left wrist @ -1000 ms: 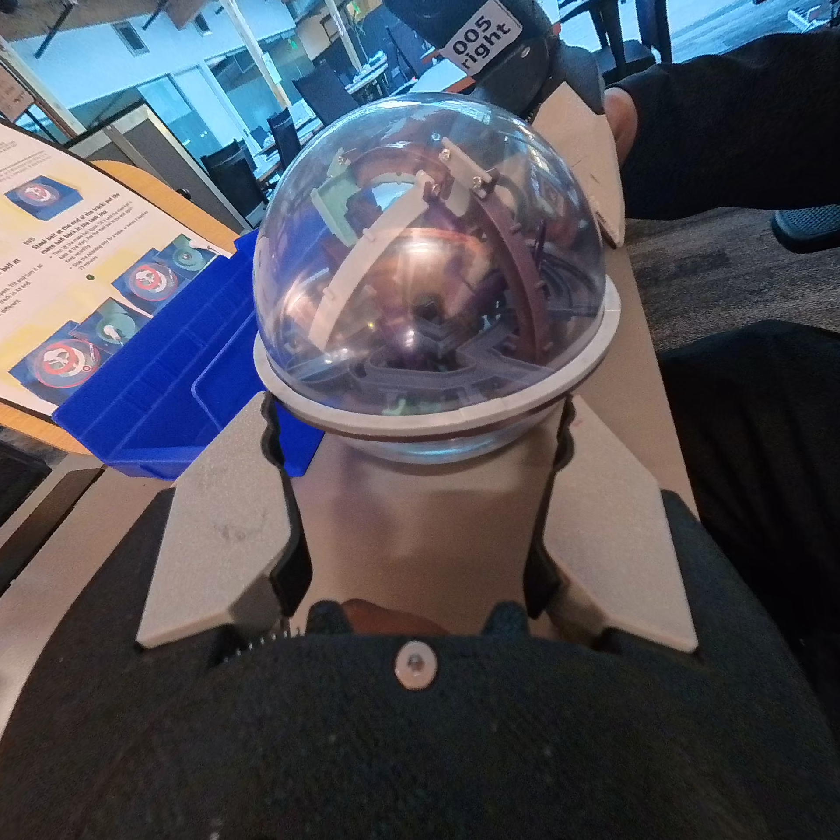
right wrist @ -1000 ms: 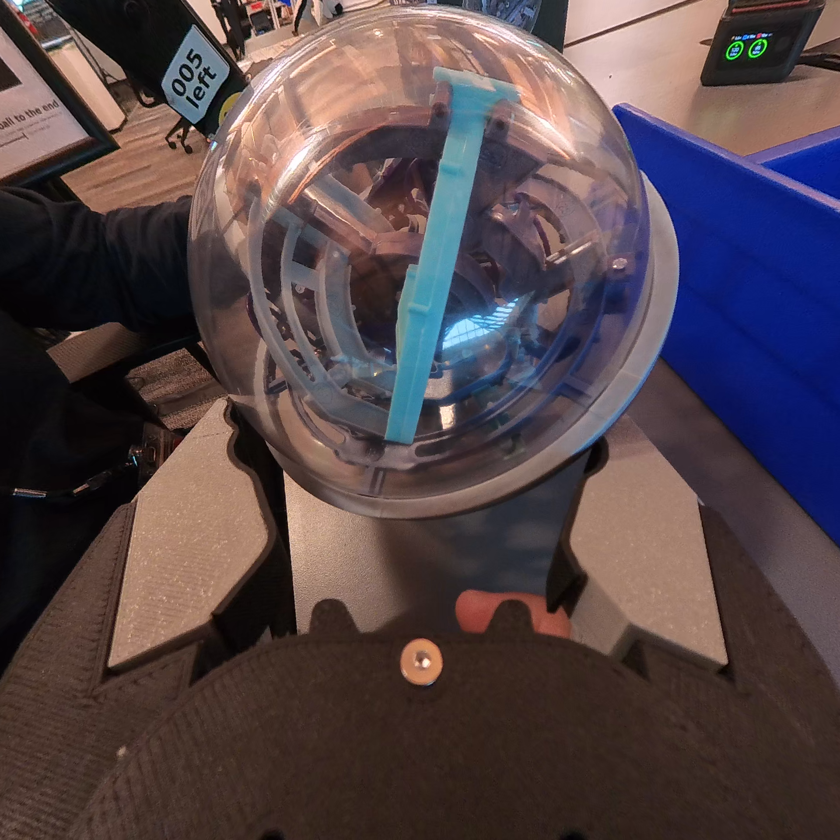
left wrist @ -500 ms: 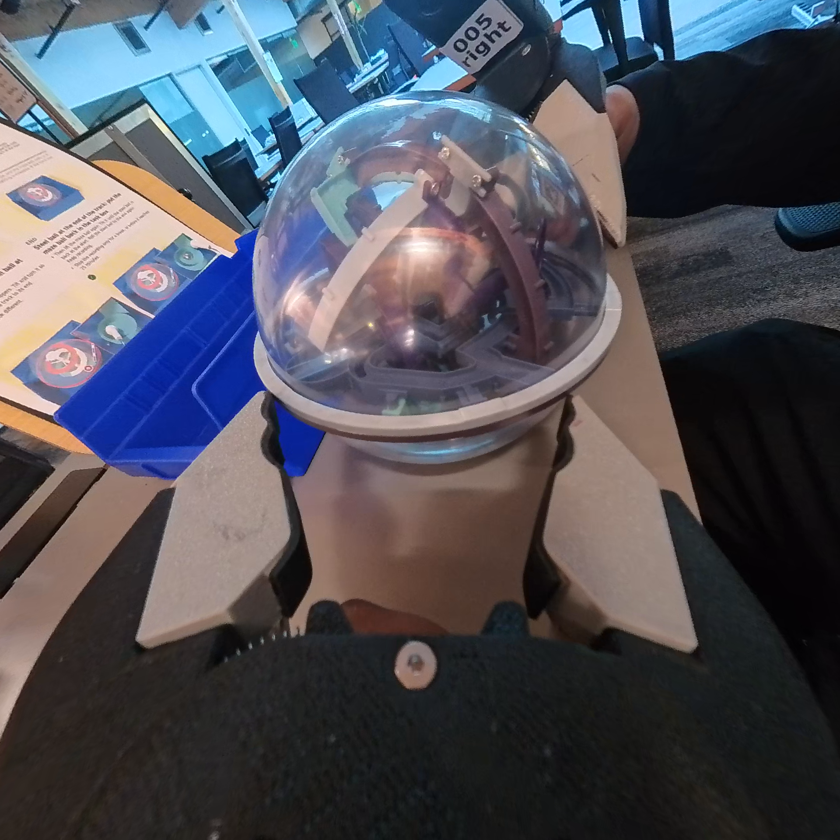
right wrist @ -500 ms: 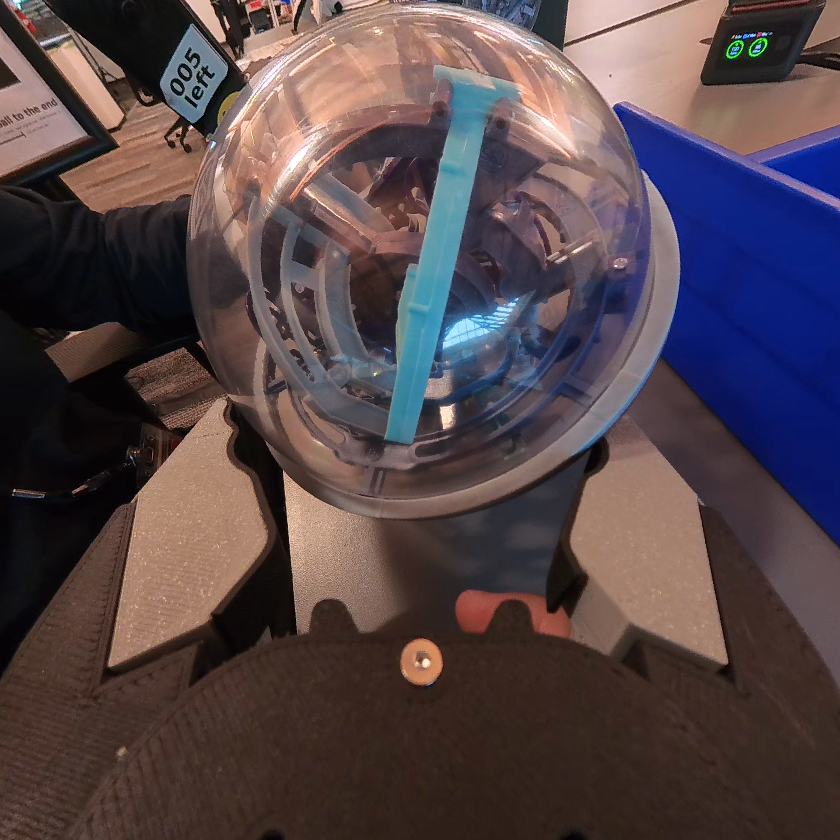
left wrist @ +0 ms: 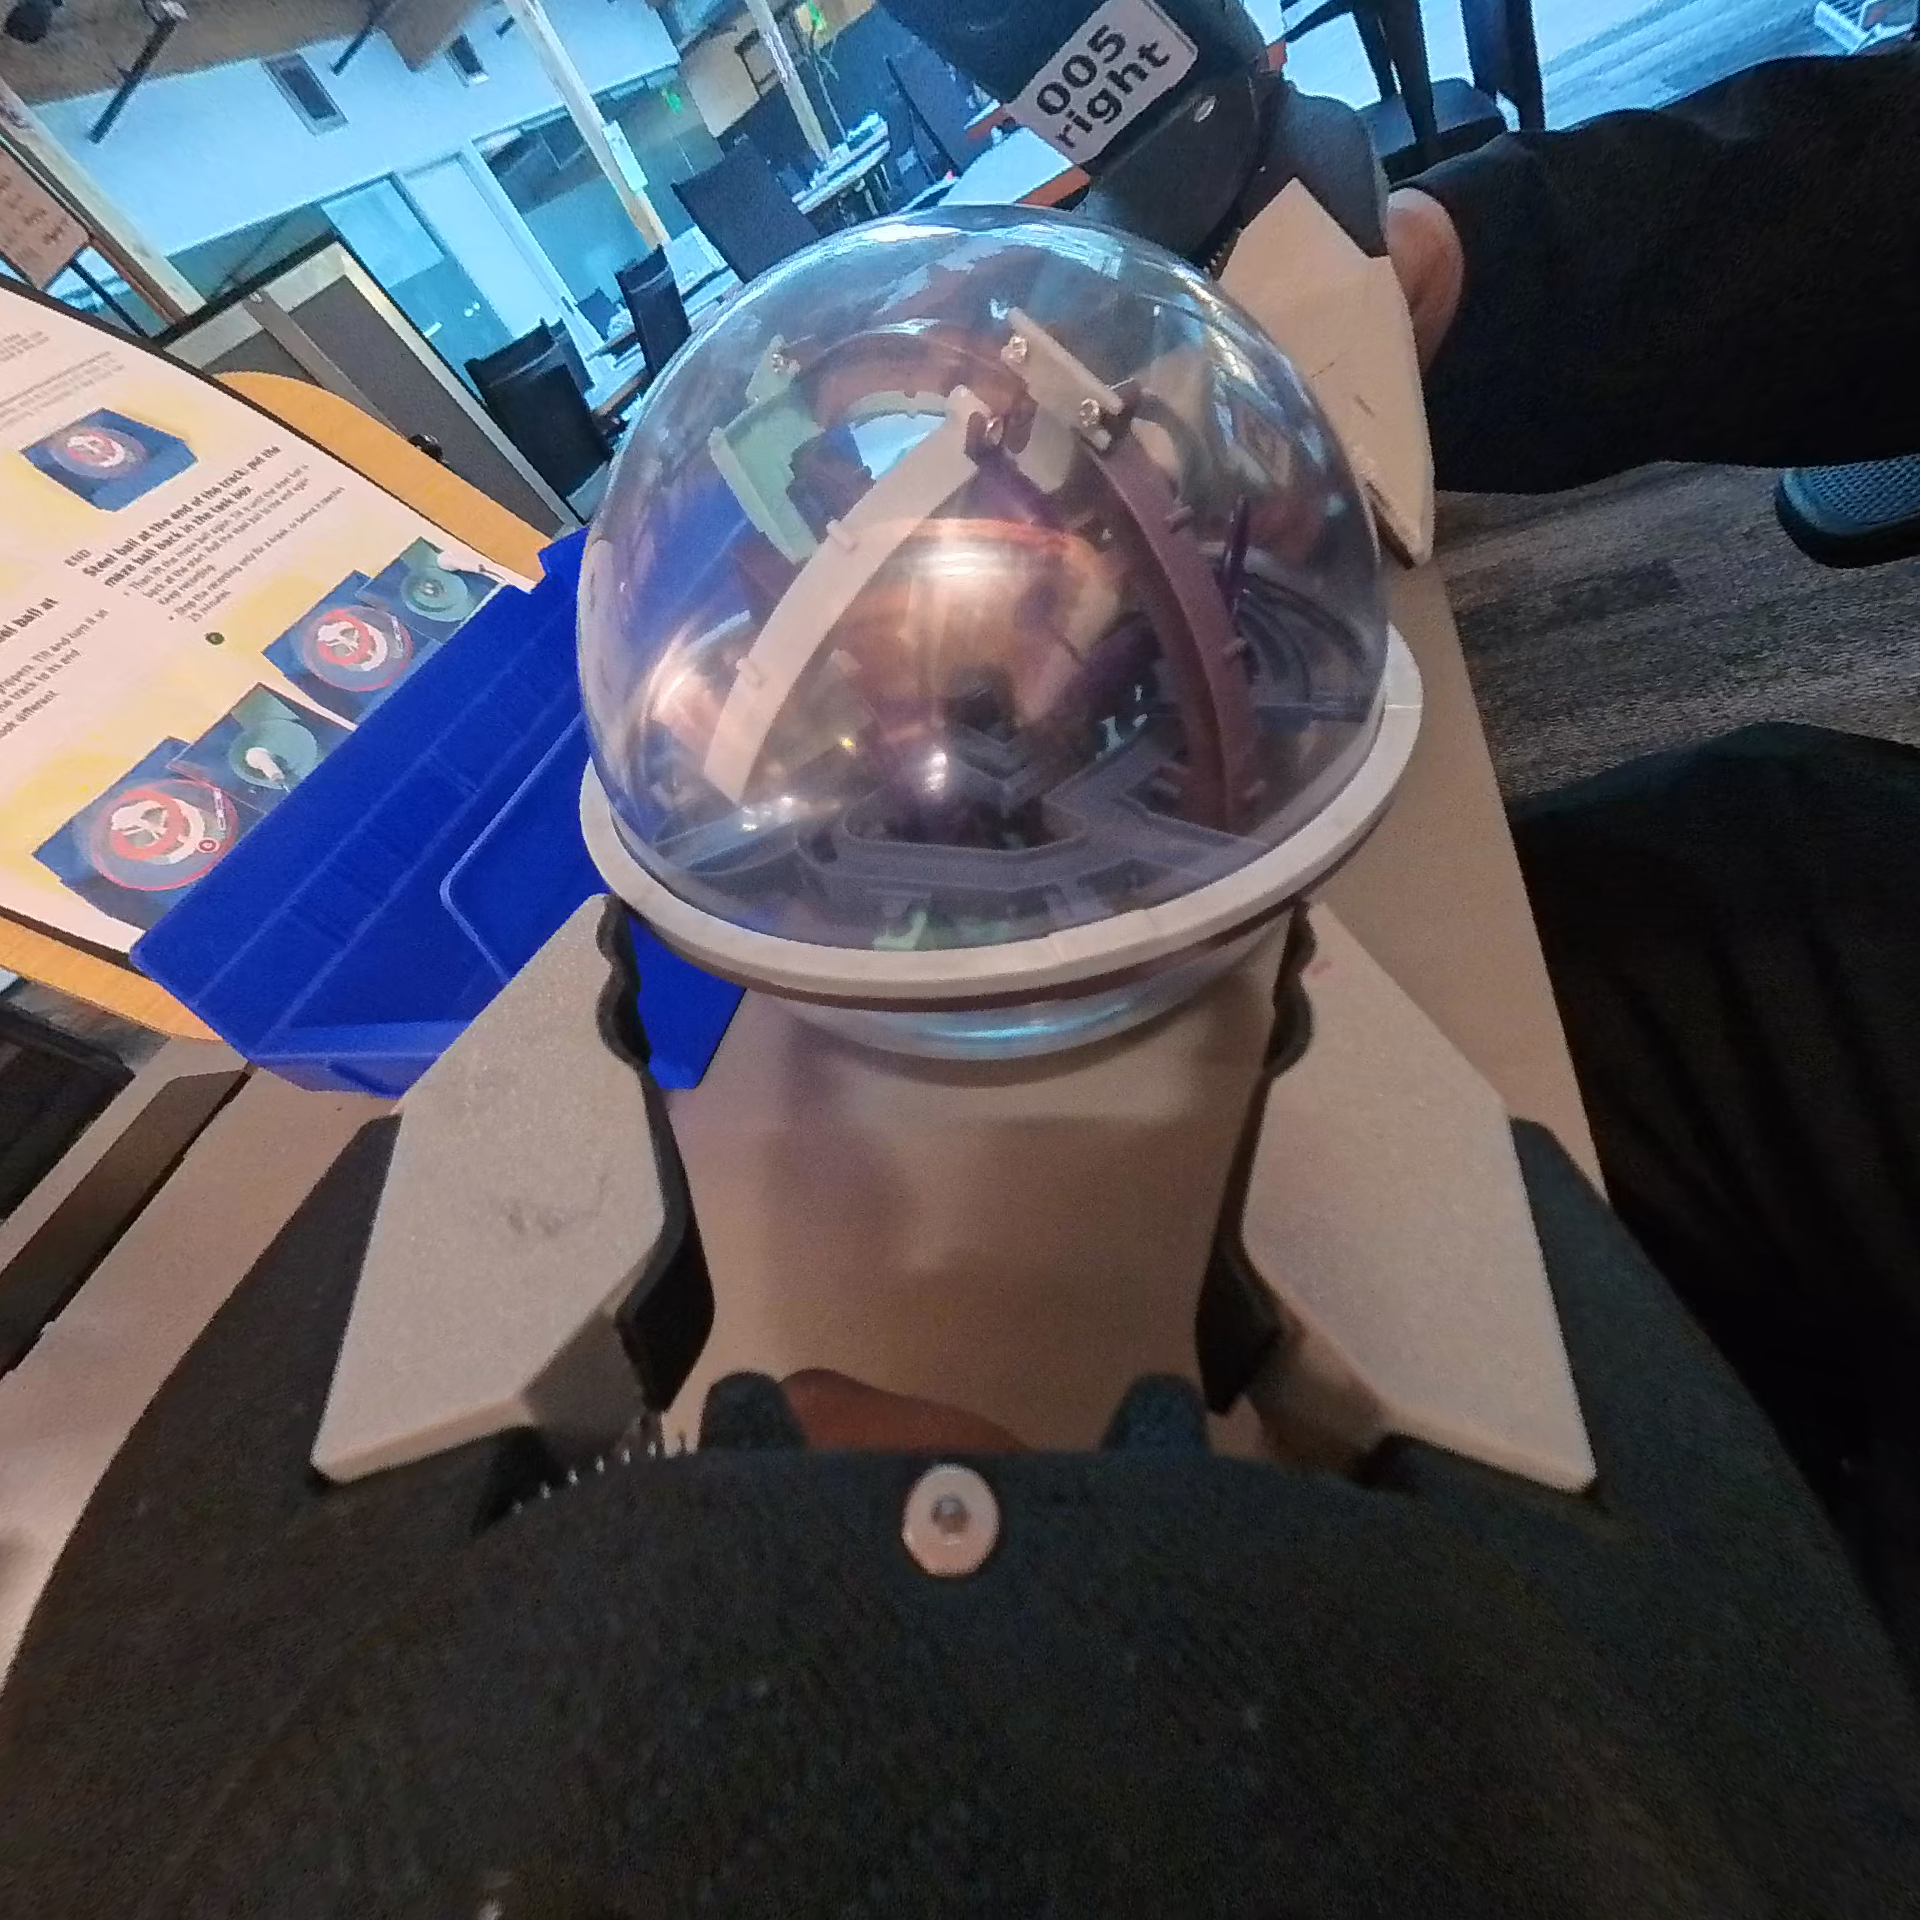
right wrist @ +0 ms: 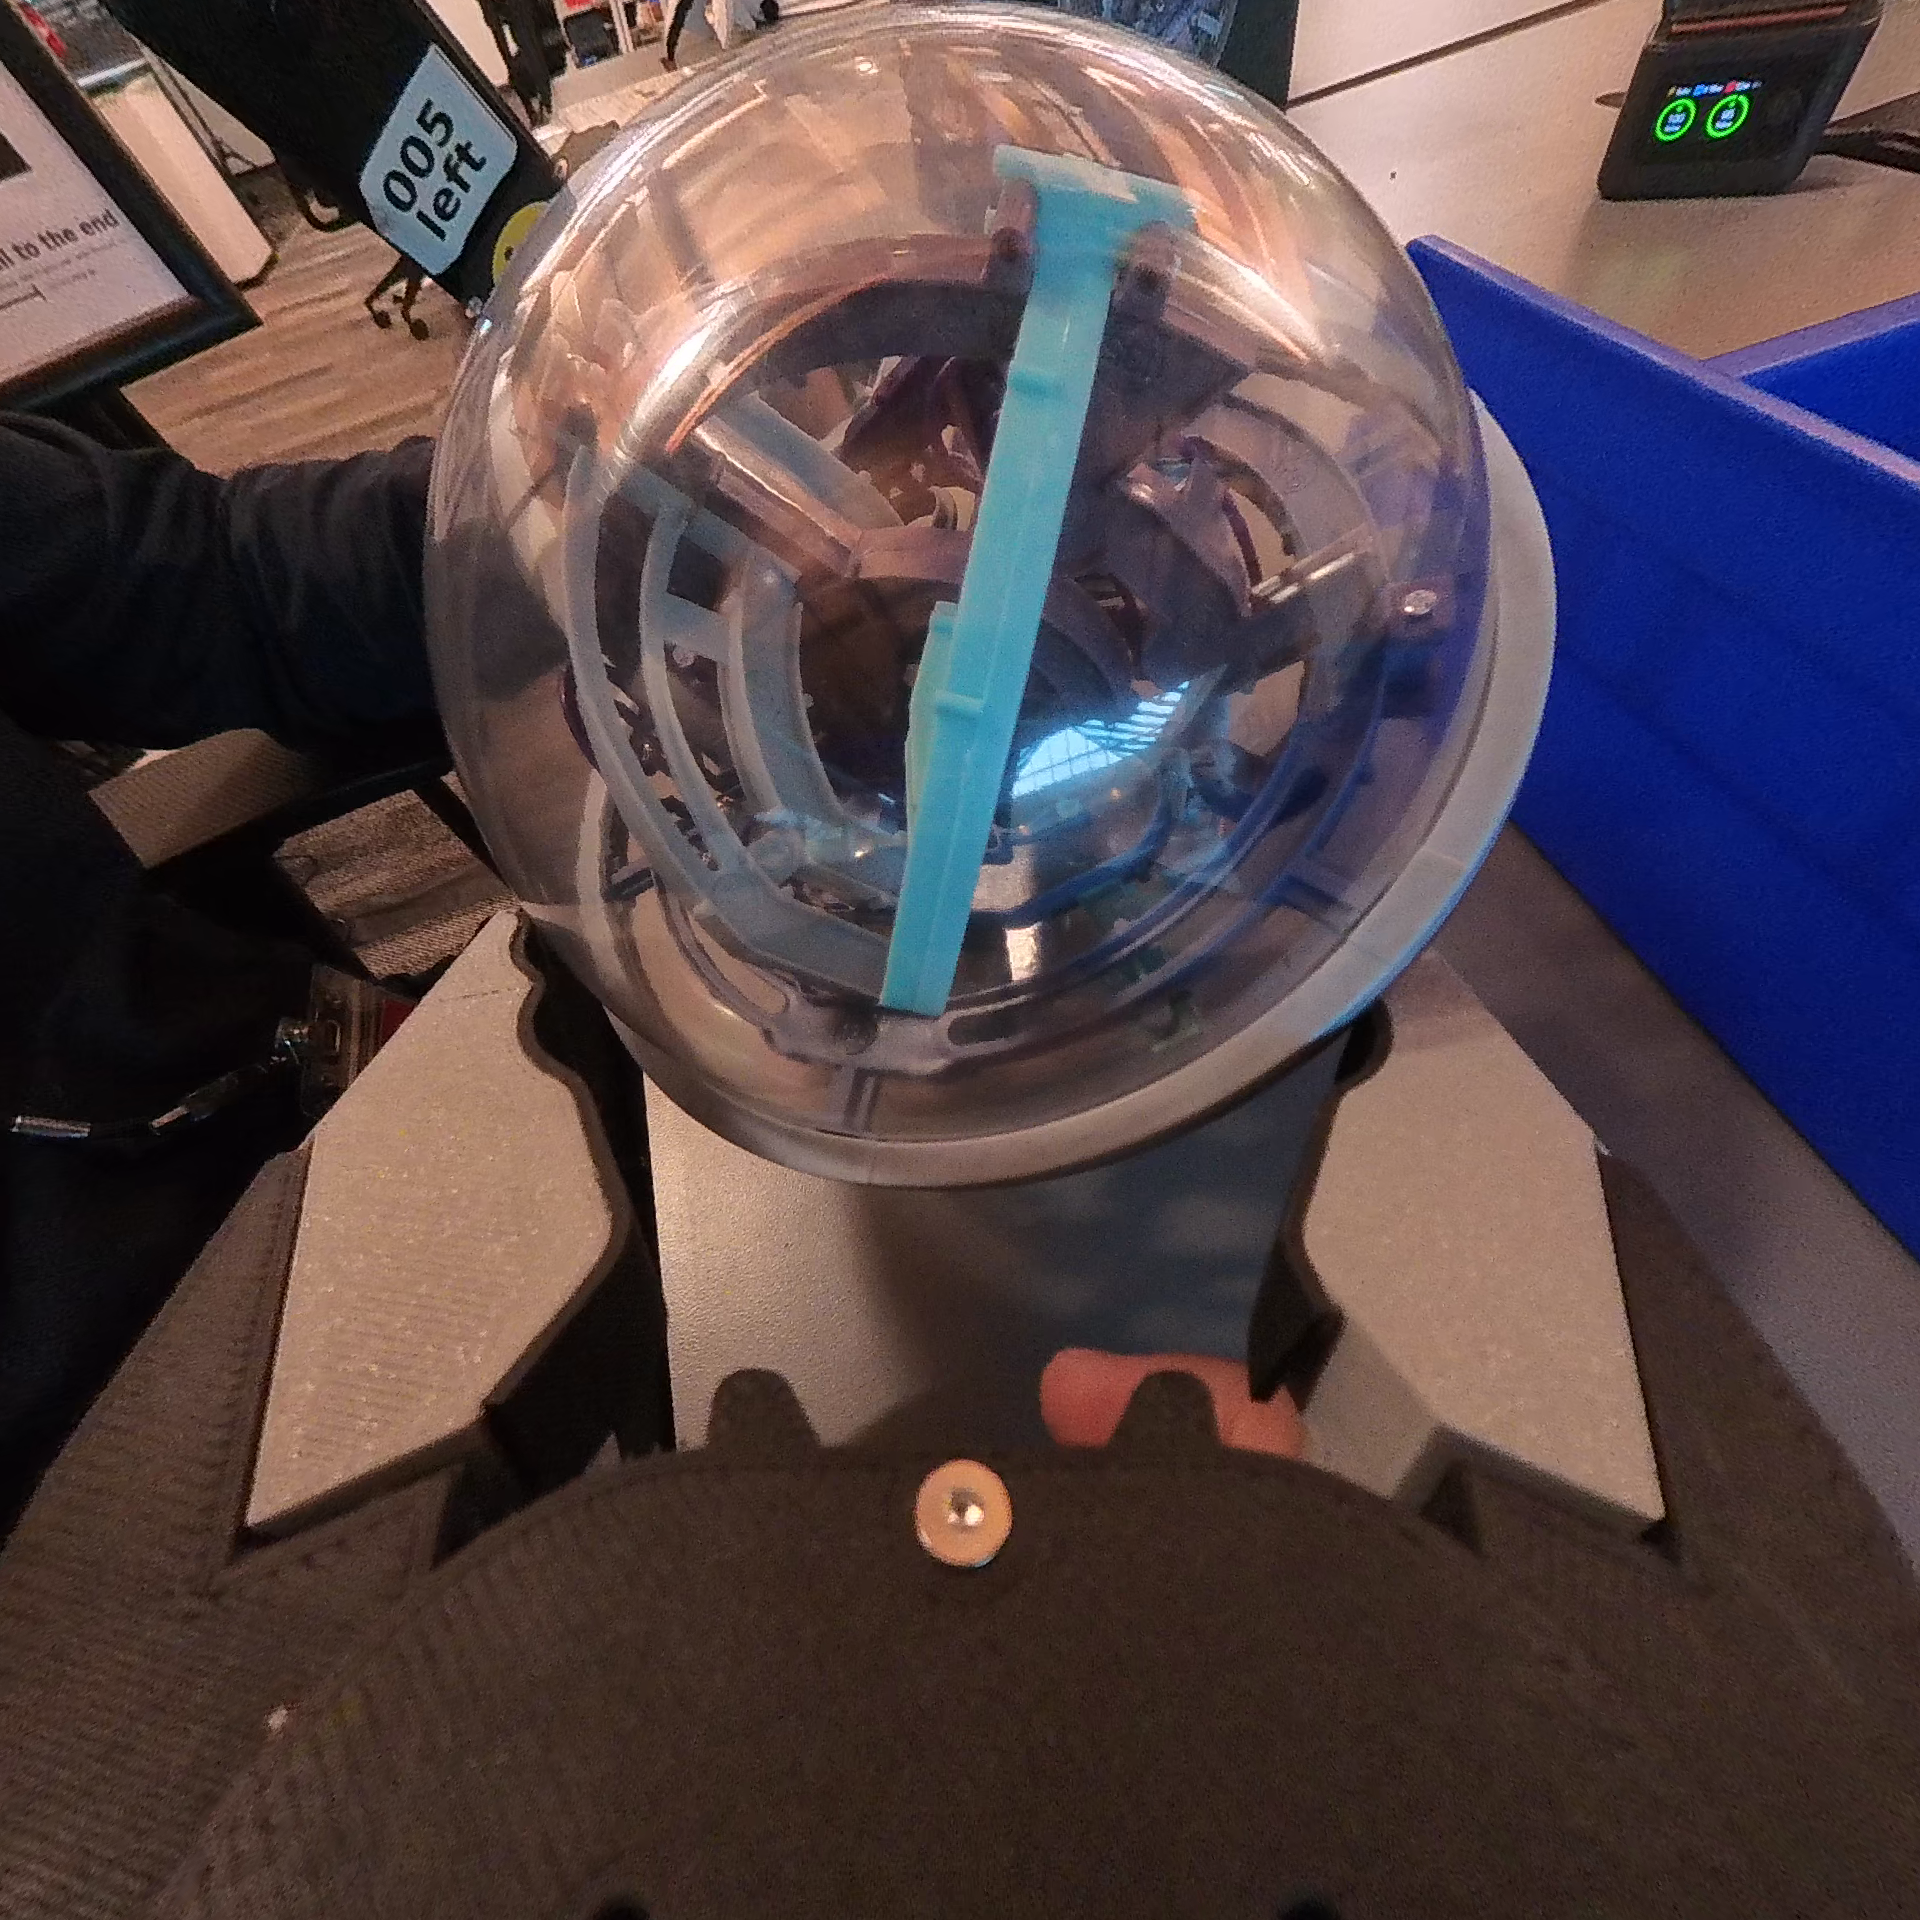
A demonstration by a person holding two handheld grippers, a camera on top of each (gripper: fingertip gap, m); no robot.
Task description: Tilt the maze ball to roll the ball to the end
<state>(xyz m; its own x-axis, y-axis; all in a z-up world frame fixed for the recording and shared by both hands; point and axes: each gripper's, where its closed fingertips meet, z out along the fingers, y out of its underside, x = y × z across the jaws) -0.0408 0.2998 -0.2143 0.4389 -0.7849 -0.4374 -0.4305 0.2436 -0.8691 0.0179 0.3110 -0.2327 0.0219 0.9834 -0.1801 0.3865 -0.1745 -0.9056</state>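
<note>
The maze ball [left wrist: 987, 623] is a clear sphere with a white equator rim and purple, white and green tracks inside. It is held above the grey table between both grippers. My left gripper [left wrist: 956, 987] is shut on its near lower side. My right gripper [left wrist: 1340, 343] holds the far side. In the right wrist view the maze ball [right wrist: 966, 582] shows a light blue track strip, my right gripper [right wrist: 951, 1039] is shut on it, and the left gripper [right wrist: 436, 187] is behind it. I cannot make out the small ball inside.
A blue bin [left wrist: 416, 831] stands to the left of the sphere and also shows in the right wrist view [right wrist: 1714, 623]. An instruction sheet [left wrist: 156, 623] leans behind it. A dark sleeve [left wrist: 1662, 260] is at the right. A small device with green lights [right wrist: 1714, 114] sits far off.
</note>
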